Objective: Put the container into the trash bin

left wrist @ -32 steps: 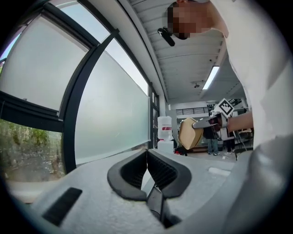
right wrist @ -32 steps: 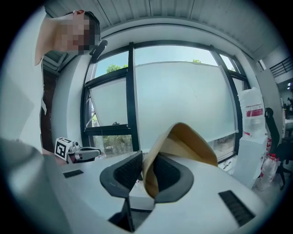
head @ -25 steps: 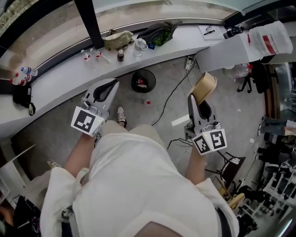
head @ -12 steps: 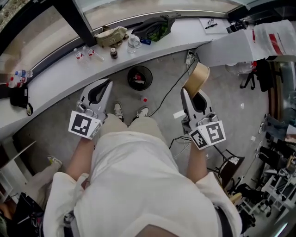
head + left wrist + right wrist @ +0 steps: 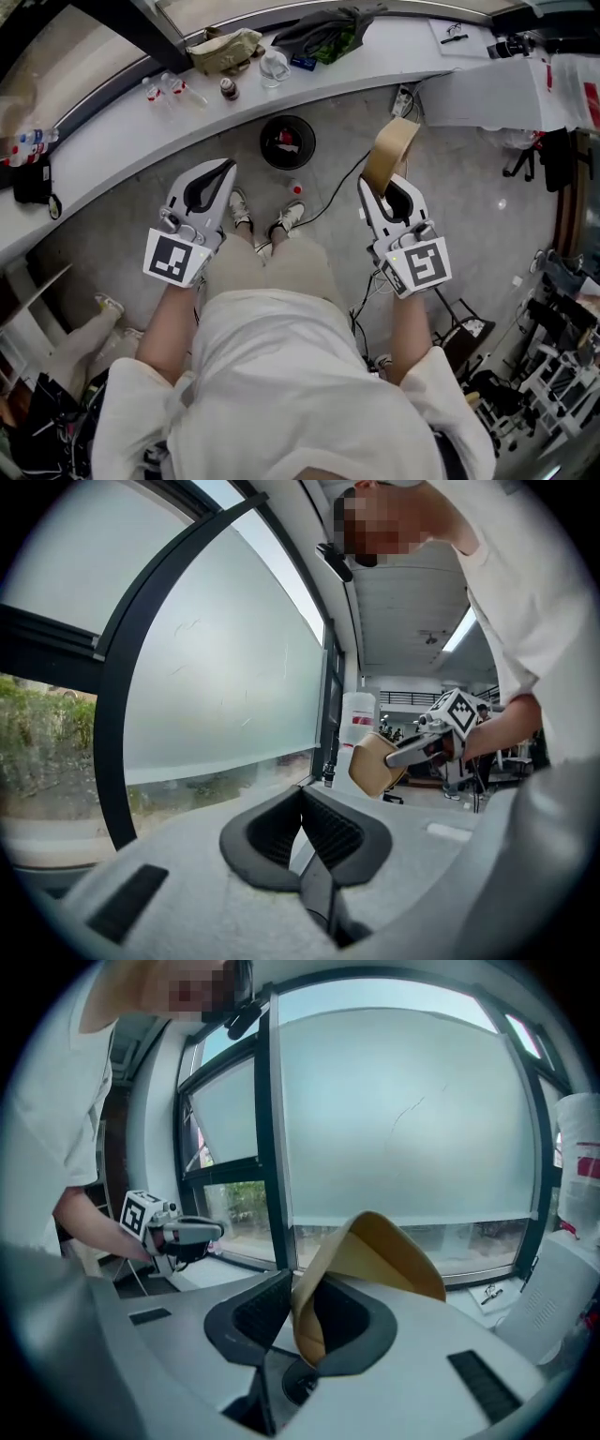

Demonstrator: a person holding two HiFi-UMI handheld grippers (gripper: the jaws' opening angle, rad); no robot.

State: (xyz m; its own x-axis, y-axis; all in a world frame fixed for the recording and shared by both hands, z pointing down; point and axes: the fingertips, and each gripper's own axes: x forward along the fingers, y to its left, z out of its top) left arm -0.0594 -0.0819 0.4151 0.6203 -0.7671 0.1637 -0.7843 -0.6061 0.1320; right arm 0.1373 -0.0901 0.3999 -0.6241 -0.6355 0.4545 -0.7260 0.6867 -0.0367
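Right at your right gripper (image 5: 298, 1302), the jaws are clenched on the container (image 5: 375, 1251). It is a tan, paper-like bowl, and the ribbed black pads pinch one side of its thin wall so the rim buckles into a fold. The rest of it arches up and to the right of the jaws, smooth and matte, with a paler inside.

Your left gripper (image 5: 305, 803) carries nothing. Its two dark, ridged pads are pressed together at the tips and leave only a rounded loop behind them.

From the head view, the container hangs in the air to the right of your white shoes (image 5: 292, 216), above the grey, speckled floor (image 5: 122, 225). The trash bin (image 5: 263, 142) stands on that floor farther off and to the left of the container. It is round and black with something red inside, and it sits just at the near edge of the counter (image 5: 375, 56).

The counter is smooth, white and curved. On it lie a crumpled beige pouch (image 5: 225, 49), a dark green cloth bundle (image 5: 323, 33) and a clear plastic bottle (image 5: 274, 66). A thin black cable (image 5: 337, 187) trails across the floor between the bin and your right gripper.
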